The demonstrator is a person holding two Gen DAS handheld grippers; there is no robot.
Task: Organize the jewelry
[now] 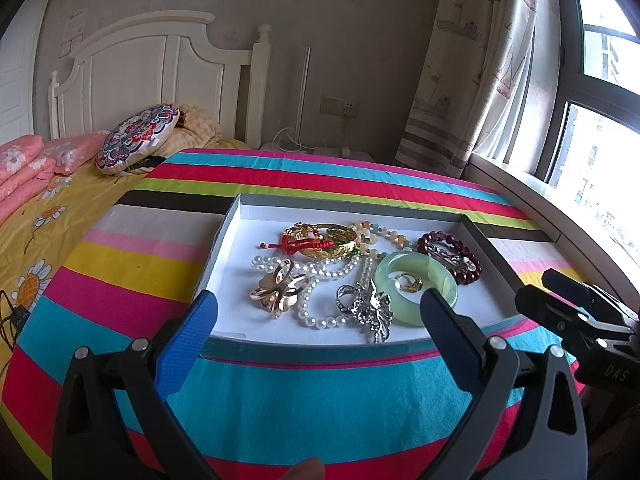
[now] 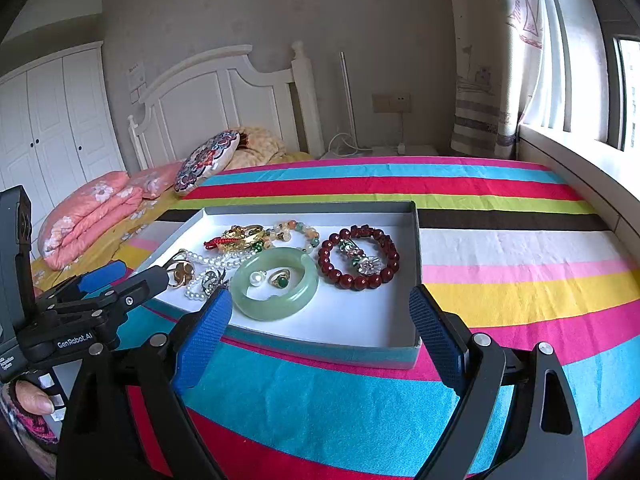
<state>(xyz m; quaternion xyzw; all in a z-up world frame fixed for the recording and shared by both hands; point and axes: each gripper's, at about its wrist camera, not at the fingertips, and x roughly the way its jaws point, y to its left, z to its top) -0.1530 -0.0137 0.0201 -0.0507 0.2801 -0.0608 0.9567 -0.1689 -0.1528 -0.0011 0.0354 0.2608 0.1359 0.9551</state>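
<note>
A shallow box tray [image 1: 320, 350] [image 2: 320, 354] with a white floor lies on the striped cloth. In it are a green jade bangle [image 1: 386, 280] [image 2: 276, 309] with a gold green-stone ring [image 1: 409, 283] [image 2: 281, 279] inside it, a dark red bead bracelet [image 1: 426, 242] [image 2: 352, 282], a pearl necklace [image 1: 320, 272] [image 2: 224, 258], a gold bangle [image 1: 342, 245] [image 2: 245, 235], a gold flower brooch [image 1: 280, 288] and a silver brooch [image 1: 370, 308]. My left gripper [image 1: 320, 314] [image 2: 120, 280] hovers open before the tray's near left edge. My right gripper [image 2: 320, 320] [image 1: 560, 300] hovers open at the near right corner. Neither touches anything.
The tray rests on a bright striped cloth [image 1: 304, 404] [image 2: 520, 272] spread over a bed. A window ledge [image 1: 560, 216] runs along the right. Pillows [image 1: 136, 140] and a white headboard [image 1: 160, 72] lie at the far left. A hand [image 2: 32, 400] holds the left gripper's handle.
</note>
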